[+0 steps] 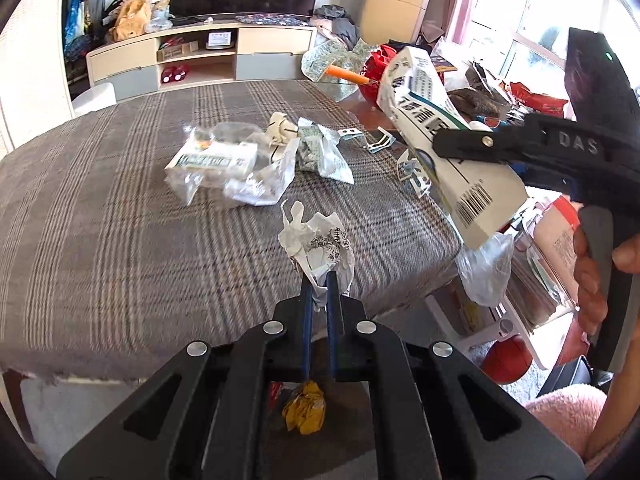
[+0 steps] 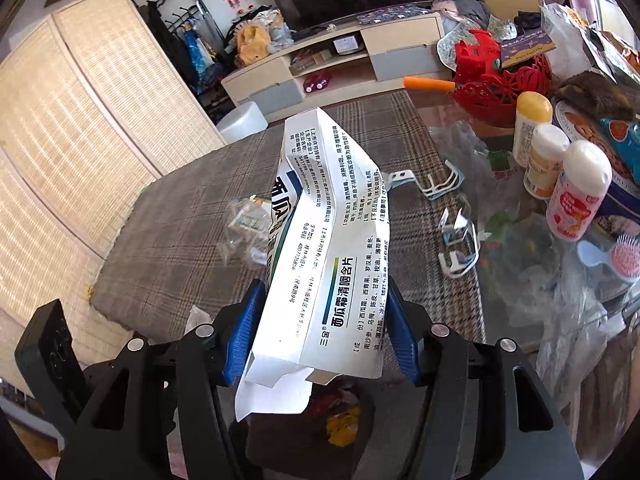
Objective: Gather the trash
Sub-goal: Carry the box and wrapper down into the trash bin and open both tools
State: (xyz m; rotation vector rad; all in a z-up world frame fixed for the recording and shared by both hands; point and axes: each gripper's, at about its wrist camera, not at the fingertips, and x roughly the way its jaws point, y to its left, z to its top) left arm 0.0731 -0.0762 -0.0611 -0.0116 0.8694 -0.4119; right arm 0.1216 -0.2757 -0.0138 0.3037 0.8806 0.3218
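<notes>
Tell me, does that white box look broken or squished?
Yes. The white medicine box pinched in the right claw is crushed and bent, with its bottom flap hanging open. The paper scrap in the left claw is crumpled too.

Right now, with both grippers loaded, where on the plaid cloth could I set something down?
The bare stretch of plaid cloth lies left of the clear-wrapper pile, reaching to the cloth's left and near edges. It is crowded from that pile right to the white clips, and the glass side with the bottles and red basket is packed.
</notes>
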